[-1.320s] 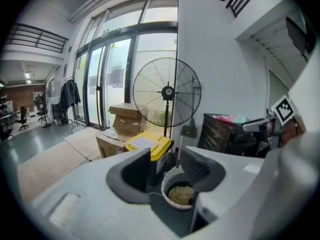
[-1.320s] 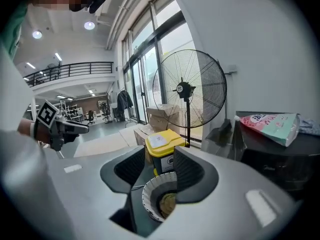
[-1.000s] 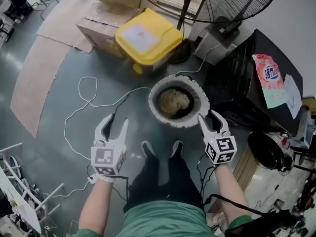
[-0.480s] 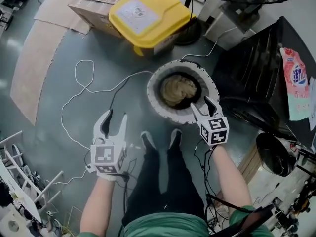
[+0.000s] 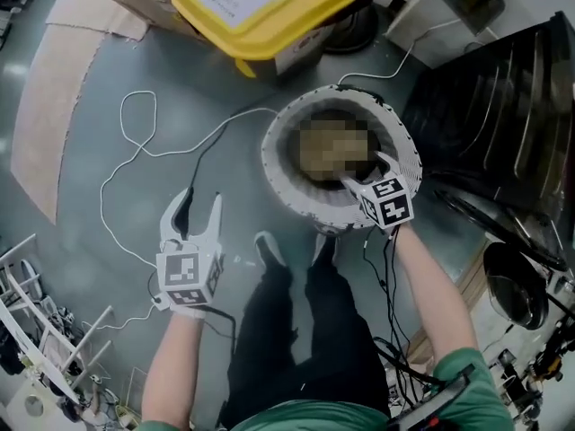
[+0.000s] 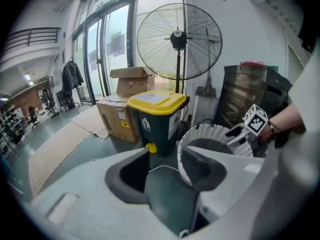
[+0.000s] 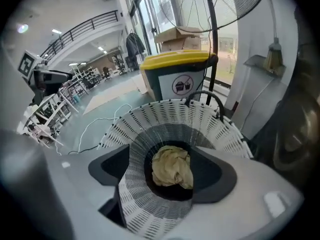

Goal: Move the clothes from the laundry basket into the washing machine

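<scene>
A: Floor (image 5: 108,79): grey concrete, with a white cable (image 5: 120,119) looping over it. A yellow-lidded bin (image 5: 260,7) and a cardboard box (image 5: 135,3) sit at the top of the head view. Where is the load?

B: The laundry basket (image 5: 274,164), white and slotted, stands on the floor just ahead of the person's shoes (image 5: 267,248). One crumpled yellowish cloth (image 7: 172,166) lies at its bottom.

A: Right gripper?

B: The right gripper (image 5: 364,171) is at the basket's near rim, pointing down toward the cloth. Its jaws have just been opening and stand well apart. The slotted wall rises between them and the pads press on nothing. The cloth lies beyond the tips.

A: Left?

B: The left gripper (image 5: 201,197) is over bare floor, left of the basket and apart from it. Its jaws have just been opening, are wide, and have nothing between them.
</scene>
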Demonstrator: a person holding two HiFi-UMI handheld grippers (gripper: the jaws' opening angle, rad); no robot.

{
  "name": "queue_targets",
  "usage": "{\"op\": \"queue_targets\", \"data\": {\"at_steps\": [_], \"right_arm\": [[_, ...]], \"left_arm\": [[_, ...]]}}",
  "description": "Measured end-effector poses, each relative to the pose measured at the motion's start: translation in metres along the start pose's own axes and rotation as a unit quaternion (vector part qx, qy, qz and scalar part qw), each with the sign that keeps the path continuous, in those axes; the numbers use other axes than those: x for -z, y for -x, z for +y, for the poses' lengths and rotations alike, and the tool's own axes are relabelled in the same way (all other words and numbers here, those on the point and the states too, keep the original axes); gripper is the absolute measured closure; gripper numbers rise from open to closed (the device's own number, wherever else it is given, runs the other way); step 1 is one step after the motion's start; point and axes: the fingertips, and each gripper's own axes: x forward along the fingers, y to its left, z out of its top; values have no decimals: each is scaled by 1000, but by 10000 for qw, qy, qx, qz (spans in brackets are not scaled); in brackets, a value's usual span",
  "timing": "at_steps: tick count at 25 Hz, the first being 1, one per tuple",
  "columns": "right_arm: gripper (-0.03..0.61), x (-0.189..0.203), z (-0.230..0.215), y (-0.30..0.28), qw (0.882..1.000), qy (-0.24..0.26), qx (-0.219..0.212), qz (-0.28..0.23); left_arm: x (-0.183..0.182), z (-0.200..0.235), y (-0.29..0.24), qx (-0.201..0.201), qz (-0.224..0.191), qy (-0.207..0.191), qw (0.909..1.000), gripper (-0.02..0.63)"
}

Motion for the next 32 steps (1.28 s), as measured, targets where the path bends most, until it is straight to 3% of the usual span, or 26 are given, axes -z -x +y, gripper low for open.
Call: {"op": "queue_targets", "data": {"at_steps": [12,20,24,27,30,32], "right_arm": [[106,105,-46,-228,9928,-222,-171,1165],[-5,174,-71,-353,9805,448,-75,1910],[-5,212,-84,-387,9726,310,3,2304],[-5,226,-105,-399,9674,496,363,2458],[0,234,-108,-400,9658,536,374,2508],[57,225,-107,-401,9697,661,340,2326]], "left_arm": [[122,35,-107,-12,4,-21,10000,408],[187,67,-157,-126,-47,-147,9998,409],[208,85,-172,-232,-92,-213,9995,411],[220,99,-176,-356,-123,-163,9992,423],[226,109,-170,-499,-132,-92,9986,438],[223,111,-165,-560,-164,-55,9983,448]]}}
